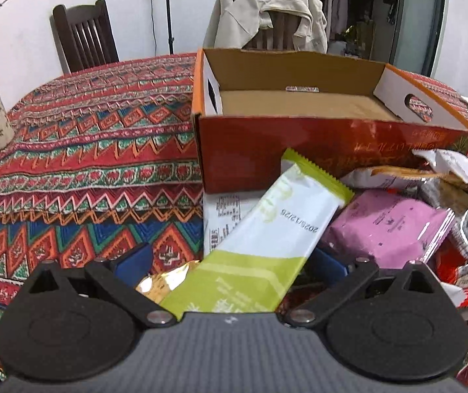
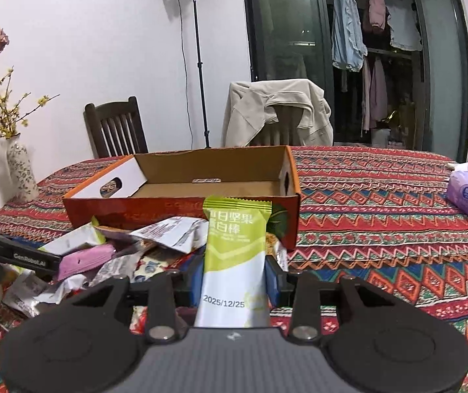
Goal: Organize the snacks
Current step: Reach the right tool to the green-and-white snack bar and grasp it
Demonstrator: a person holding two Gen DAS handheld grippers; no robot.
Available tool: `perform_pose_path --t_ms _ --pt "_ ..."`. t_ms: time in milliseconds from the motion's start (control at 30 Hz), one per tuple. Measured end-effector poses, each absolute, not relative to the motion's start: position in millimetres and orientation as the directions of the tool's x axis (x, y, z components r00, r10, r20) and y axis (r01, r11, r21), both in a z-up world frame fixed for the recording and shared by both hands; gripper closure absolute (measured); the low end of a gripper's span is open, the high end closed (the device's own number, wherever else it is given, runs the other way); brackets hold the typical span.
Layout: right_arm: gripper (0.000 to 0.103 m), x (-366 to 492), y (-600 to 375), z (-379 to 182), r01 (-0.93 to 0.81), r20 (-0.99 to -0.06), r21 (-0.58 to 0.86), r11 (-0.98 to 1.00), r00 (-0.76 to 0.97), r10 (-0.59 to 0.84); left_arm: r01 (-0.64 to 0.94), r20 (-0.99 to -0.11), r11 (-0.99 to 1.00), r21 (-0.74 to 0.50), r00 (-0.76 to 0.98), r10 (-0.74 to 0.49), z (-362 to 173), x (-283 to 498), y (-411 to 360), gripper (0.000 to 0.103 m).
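Left-wrist view. Your left gripper [image 1: 230, 262] stood released, its blue pads spread wide, with a green-and-white bar [image 1: 268, 239] lying loose between them. The bar's long axis ran diagonally, away and to the right, toward the near wall of the open cardboard box [image 1: 299, 163]; its serrated green end almost reached that wall. To the right of the bar, still in front of the box, lay a pink packet [image 1: 388, 226] and a heap of crumpled wrappers [image 1: 447, 177].

Right-wrist view. Your right gripper [image 2: 235, 278] was clenched on a second protein bar [image 2: 232, 258], held upright with its long axis pointing straight at the box [image 2: 181, 209], which stood just beyond it. This packet was green above and white below, with a printed date near the jaws and a serrated top edge. The box floor appeared empty. By this evidence the right hand was the better placed to deliver, needing only to carry the bar forward over the near wall.
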State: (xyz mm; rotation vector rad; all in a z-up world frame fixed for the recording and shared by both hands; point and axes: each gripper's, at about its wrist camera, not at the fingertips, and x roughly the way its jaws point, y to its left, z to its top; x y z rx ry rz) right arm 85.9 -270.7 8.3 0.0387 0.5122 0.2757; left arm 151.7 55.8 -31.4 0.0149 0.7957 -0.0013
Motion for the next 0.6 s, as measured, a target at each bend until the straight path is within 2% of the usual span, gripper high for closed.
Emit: perform_pose_path --t_ms 100,167,233,300,367,400,433,600 --pt "0.066 86 -266 6 -0.256 -0.482 0.114 0.960 0.831 0.279 0.003 -0.701 1.000 0.005 0.713 0.002 -31 149 58 0.001" --pt "0.066 86 -265 6 -0.257 -0.483 0.115 0.960 0.830 0.280 0.012 -0.692 1.000 -0.002 0.722 -0.010 -29 145 57 0.010" --pt "0.066 85 -264 5 -0.257 -0.485 0.117 0.959 0.828 0.281 0.034 -0.678 0.999 -0.024 0.734 -0.041 -28 141 57 0.032" --pt "0.066 84 -263 4 -0.254 -0.487 0.120 0.960 0.828 0.280 0.053 -0.665 0.998 -0.033 0.744 -0.062 -26 136 54 0.040" --pt "0.066 84 -263 3 -0.253 -0.487 0.121 0.960 0.827 0.279 0.053 -0.649 0.998 -0.019 0.759 -0.052 -25 131 52 0.042" --pt "0.066 83 -263 3 -0.252 -0.487 0.120 0.960 0.828 0.278 0.055 -0.638 0.998 -0.015 0.768 -0.052 -25 127 51 0.047" --pt "0.066 82 -263 3 -0.251 -0.487 0.120 0.961 0.828 0.277 0.055 -0.630 0.998 -0.015 0.775 -0.052 -24 124 51 0.059" --pt "0.066 79 -266 5 -0.244 -0.482 0.118 0.962 0.833 0.271 0.043 -0.593 0.998 -0.037 0.803 -0.057 -15 109 56 0.063"
